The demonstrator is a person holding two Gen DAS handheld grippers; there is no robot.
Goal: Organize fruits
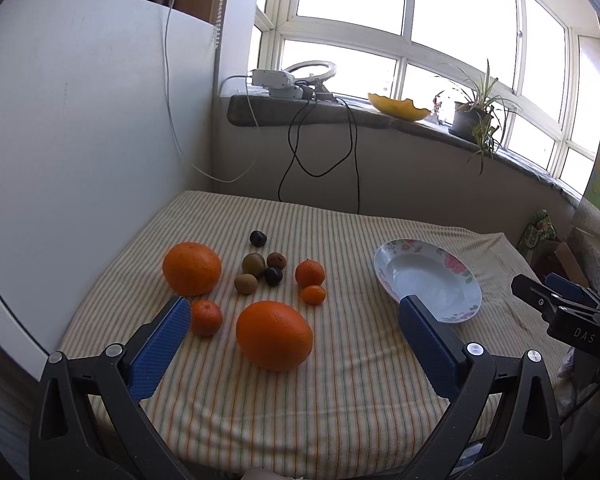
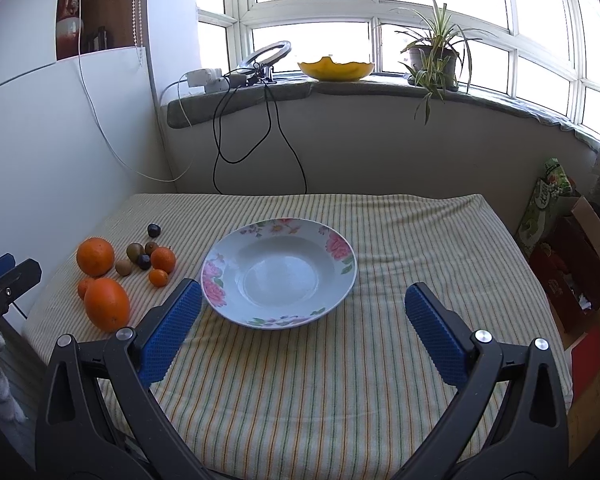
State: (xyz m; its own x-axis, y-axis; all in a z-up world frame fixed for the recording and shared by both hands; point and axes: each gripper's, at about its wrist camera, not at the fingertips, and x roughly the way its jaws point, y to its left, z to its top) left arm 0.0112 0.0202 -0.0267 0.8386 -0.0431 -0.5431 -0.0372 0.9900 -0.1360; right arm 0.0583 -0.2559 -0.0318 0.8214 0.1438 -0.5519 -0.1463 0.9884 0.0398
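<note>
A cluster of fruit lies on the left of the striped tablecloth (image 1: 300, 400): a large near orange (image 1: 274, 335), a large far orange (image 1: 192, 268), small tangerines (image 1: 206, 317) (image 1: 310, 273) (image 1: 313, 295), kiwis (image 1: 253, 265), and dark plums (image 1: 257, 238). An empty floral plate (image 2: 278, 272) sits mid-table; it also shows in the left wrist view (image 1: 428, 280). My left gripper (image 1: 294, 310) is open, hovering above the near orange. My right gripper (image 2: 302, 300) is open and empty in front of the plate. The fruits (image 2: 106, 304) lie to its left.
A windowsill behind the table holds a yellow bowl (image 2: 336, 68), a potted plant (image 2: 432, 56), a ring light and power adapters with cables (image 2: 260, 128) hanging down. A white panel (image 1: 80, 140) stands on the left. Boxes and bags (image 2: 572, 264) stand right of the table.
</note>
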